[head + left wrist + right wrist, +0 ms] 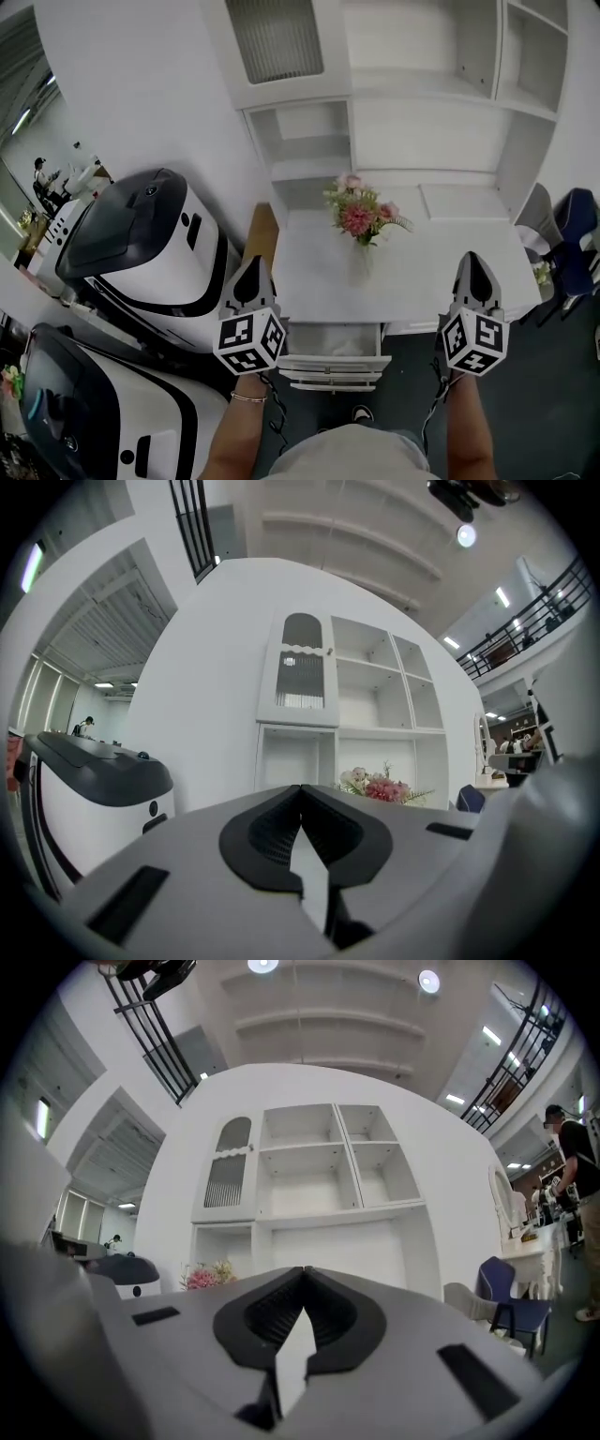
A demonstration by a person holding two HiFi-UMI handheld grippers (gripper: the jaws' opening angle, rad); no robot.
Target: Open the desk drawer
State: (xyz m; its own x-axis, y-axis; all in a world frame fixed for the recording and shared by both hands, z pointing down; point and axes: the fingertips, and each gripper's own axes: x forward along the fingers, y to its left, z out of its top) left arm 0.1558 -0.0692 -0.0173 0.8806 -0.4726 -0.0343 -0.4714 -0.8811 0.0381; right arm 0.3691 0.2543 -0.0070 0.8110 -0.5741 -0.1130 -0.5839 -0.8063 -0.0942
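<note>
**Tongs shut and held up, drawer open between them**

Left tongs (253, 264) and right tongs (471, 258) point up the head view from two bare forearms (469, 431) at the bottom edge. One is left of centre and the other right of centre, each with a marker cube (249, 341) at its base. Both pairs are pressed together with nothing between them. In the left gripper view the dark tips meet at mid-frame, and the right gripper view shows the same.

Between the two, at bottom centre of the head view, the drawer (330, 341) stands pulled out from under the front edge of the white counter (431, 281), its pale inside showing. A bunch of pink flowers (360, 217) stands on the counter toward its back, in front of a white shelf unit (422, 122). Two large white-and-black machines (141, 239) fill the left side of the frame, and a blue chair (574, 239) sits at the right edge.
</note>
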